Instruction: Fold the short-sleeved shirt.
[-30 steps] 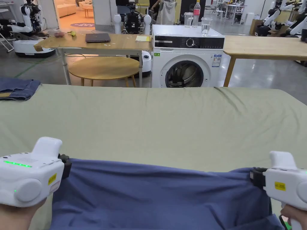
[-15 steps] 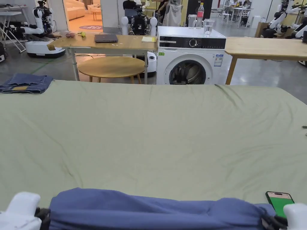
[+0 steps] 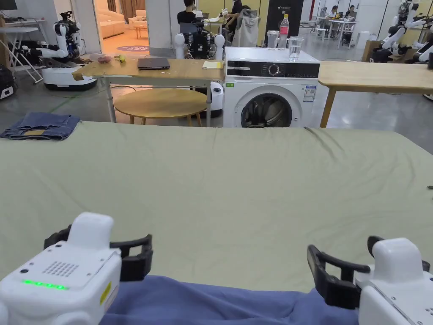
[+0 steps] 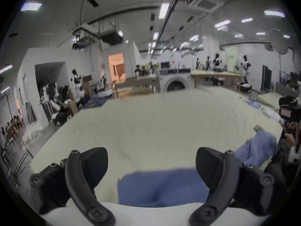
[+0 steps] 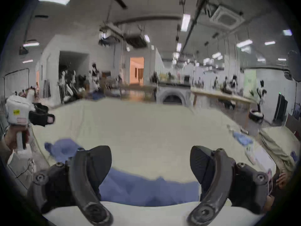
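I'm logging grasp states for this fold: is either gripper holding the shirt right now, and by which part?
Nothing is held. The left gripper and the right gripper are both open, jaws wide apart above the blue shirt lying on the bed.

A white washing machine (image 3: 270, 95) is standing beyond the green-covered table (image 3: 237, 177), flanked by two long wooden tables (image 3: 372, 76) with a round wooden table (image 3: 160, 103) tucked beneath the left one. Grey polished floor (image 3: 380, 110) is reflecting light, and ceiling strip lamps (image 4: 163, 10) are glowing overhead
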The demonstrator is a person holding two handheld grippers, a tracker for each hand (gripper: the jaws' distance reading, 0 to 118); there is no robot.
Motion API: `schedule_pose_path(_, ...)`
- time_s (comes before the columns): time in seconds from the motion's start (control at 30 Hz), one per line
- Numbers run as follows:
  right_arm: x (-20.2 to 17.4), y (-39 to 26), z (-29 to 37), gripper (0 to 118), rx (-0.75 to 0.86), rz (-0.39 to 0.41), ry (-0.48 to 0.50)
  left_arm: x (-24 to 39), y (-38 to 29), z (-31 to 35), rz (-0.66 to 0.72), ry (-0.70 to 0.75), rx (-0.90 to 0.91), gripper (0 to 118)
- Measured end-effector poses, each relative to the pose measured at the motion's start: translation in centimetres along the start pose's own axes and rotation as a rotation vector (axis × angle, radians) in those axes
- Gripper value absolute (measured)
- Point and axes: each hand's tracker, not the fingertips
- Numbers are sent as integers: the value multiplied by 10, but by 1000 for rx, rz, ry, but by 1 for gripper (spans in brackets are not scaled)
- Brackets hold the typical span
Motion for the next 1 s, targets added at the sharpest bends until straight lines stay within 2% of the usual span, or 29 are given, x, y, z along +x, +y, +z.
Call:
schedule_pose_path(0.03,-3,4,-3,73,12,-14,5,7,7,-2,-9,16,8,76)
schedule_pose_path(0.07,-4,6,-5,34,13,-25,10,12,12,-3,-19,15,12,35)
schedule_pose_path(0.1,-7,7,-7,0,22,-32,10,16,14,-3,-28,12,15,0)
schedule_pose_path(0.17,-10,5,-11,0,30,-13,-39,22,16,-8,-47,22,0,0)
schedule_pose_path(0.33,-8,0,-12,0,9,-15,-12,-5,-2,-9,-4,-8,-67,0)
schedule_pose_path(0.47,-11,-6,-15,0,-20,4,-12,-68,-40,-8,167,-2,-167,0)
schedule_pose_path(0.5,-13,-9,-16,0,-30,5,-12,-90,-55,-11,232,-12,-197,2)
schedule_pose_path(0.6,-19,-17,-19,0,-58,5,-4,-142,-96,-13,416,-75,-322,107)
schedule_pose_path(0.63,-21,-20,-22,0,-72,6,2,-156,-112,-14,483,-102,-348,118)
schedule_pose_path(0.73,-28,-25,-28,0,-98,6,14,-183,-151,-17,743,-173,-390,118)
schedule_pose_path(0.83,-32,-28,-33,0,-115,0,20,-184,-187,-35,1006,-320,-410,118)
schedule_pose_path(0.87,-34,-26,-34,0,-120,-3,22,-179,-197,-44,1099,-409,-431,118)
schedule_pose_path(0.97,-36,-25,-38,0,-127,-6,29,-164,-197,-65,1291,-589,-302,118)
schedule_pose_path(1.0,-38,-24,-38,0,-127,-4,30,-160,-198,-75,1382,-637,-291,113)
